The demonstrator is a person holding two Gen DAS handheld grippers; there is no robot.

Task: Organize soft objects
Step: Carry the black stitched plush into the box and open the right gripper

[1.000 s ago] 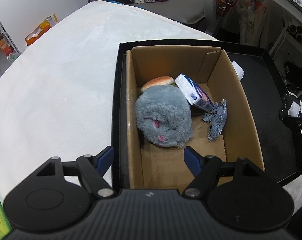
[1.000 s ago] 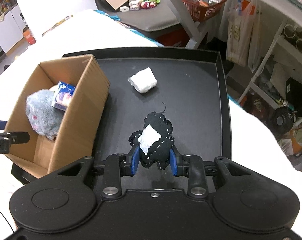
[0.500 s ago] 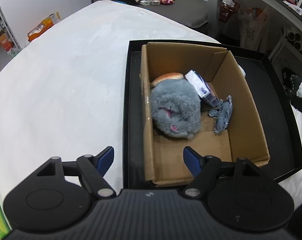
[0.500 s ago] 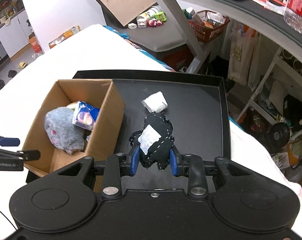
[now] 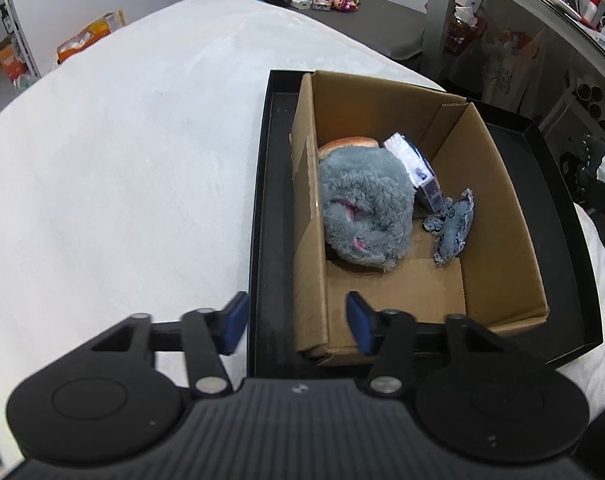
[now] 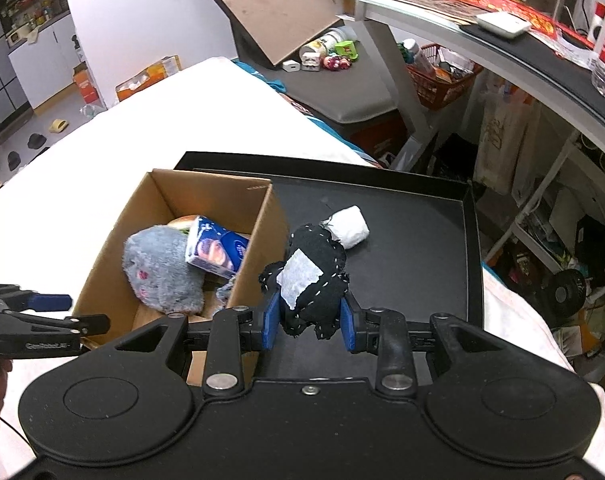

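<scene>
Black stitched pouch (image 6: 311, 276) pinched in your right tongs (image 6: 308, 322), beside the cardboard box (image 6: 262, 216).
Carry it left over the box wall before releasing; your left tongs (image 5: 296, 322), narrowing on nothing, straddle the near corner.

Plain brown corrugated cardboard box (image 6: 262, 236), matt, raw-edged. Inside, at 9 o'clock, long shaggy grey fur on plush toy (image 5: 364, 204); glossy printed film on tissue pack (image 6: 216, 250); frayed, faded denim scrap (image 5: 452, 226) at 3 o'clock. Smooth matt black tray (image 6: 422, 240) beneath. Black felt-like cloth toy (image 6: 314, 276), white running stitches, a woven white label sewn on. Soft white rolled cloth (image 6: 348, 226) at 12 o'clock of it. Fuzzy white bed cover (image 5: 122, 160). Matt black plastic gripper bodies, blue rubbery pads (image 6: 270, 316), bright metal rivets.
</scene>
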